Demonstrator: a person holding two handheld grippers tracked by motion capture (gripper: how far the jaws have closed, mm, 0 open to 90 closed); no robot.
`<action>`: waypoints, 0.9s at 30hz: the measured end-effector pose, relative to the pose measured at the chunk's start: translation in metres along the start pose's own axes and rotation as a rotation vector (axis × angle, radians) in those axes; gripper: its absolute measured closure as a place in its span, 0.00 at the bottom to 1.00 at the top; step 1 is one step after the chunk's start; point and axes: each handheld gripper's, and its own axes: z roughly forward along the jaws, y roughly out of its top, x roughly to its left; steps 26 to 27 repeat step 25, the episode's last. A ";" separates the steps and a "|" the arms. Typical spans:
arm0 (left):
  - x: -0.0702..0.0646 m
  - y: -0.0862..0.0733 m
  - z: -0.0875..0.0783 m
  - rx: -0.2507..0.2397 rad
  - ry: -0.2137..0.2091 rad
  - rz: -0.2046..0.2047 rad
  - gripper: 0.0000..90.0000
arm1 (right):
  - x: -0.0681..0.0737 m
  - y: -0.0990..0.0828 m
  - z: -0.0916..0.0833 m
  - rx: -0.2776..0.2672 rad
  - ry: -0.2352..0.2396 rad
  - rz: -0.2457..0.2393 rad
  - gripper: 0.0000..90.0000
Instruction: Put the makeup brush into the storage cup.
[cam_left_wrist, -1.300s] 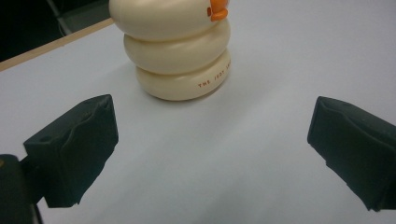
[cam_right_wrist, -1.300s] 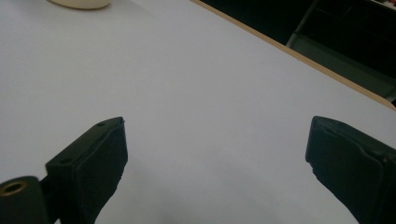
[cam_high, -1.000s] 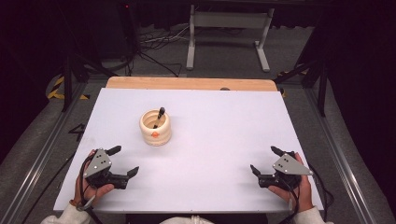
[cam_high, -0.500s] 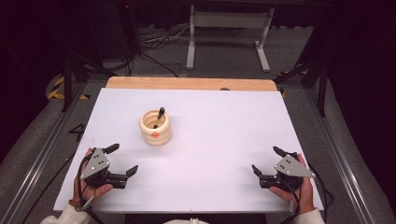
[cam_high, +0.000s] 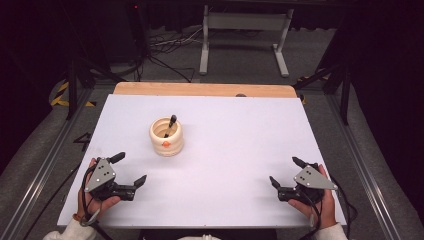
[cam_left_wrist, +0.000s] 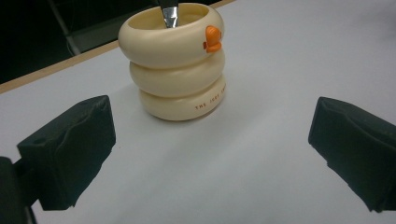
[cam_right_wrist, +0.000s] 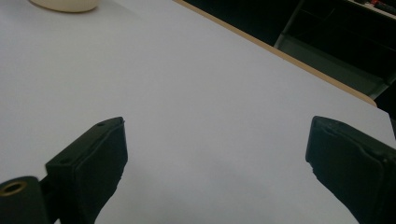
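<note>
Left hand-held gripper (cam_high: 129, 169) low over the near-left desk corner, jaws spread wide, nothing between them, aimed at the holder. Cream ring-stacked ceramic pen holder with orange duck bill (cam_high: 166, 136), left of desk centre, upright on the white desk (cam_high: 240, 145), near the left hand-held gripper but clear of it. Dark-handled metal tool (cam_high: 170, 125) stuck inside, leaning toward the far-right rim, tip out of sight. Right hand-held gripper (cam_high: 285, 173) at the near-right corner, jaws equally spread, empty, well apart from the holder; from its own view, just the holder base at the top-left edge (cam_right_wrist: 65, 4).

Risks, judged from this layout:
- Rounded glazed rings: pads likely to slip up or down a bulge if closed off-centre; holder could rotate or squirt out.
- Straight push-in from the left: near jaw may clip the base, sliding or tipping the holder.
- Leaning tool: top-heavy on one side; any knock may tip it out or rattle it against the rim.
- One-gripper pull on the tool: holder probably lifts with it unless braced.
- Right side far off: long reach across, bracing late.
</note>
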 end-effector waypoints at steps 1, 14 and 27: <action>0.000 0.000 0.000 0.001 0.000 -0.002 0.02 | 0.000 0.000 0.000 0.000 0.000 0.002 0.07; 0.000 0.001 -0.001 0.008 0.013 0.004 0.02 | 0.000 0.001 0.003 0.002 -0.003 -0.007 0.07; 0.000 0.001 0.003 0.024 0.016 0.005 0.02 | -0.001 0.000 0.002 0.001 0.002 -0.003 0.07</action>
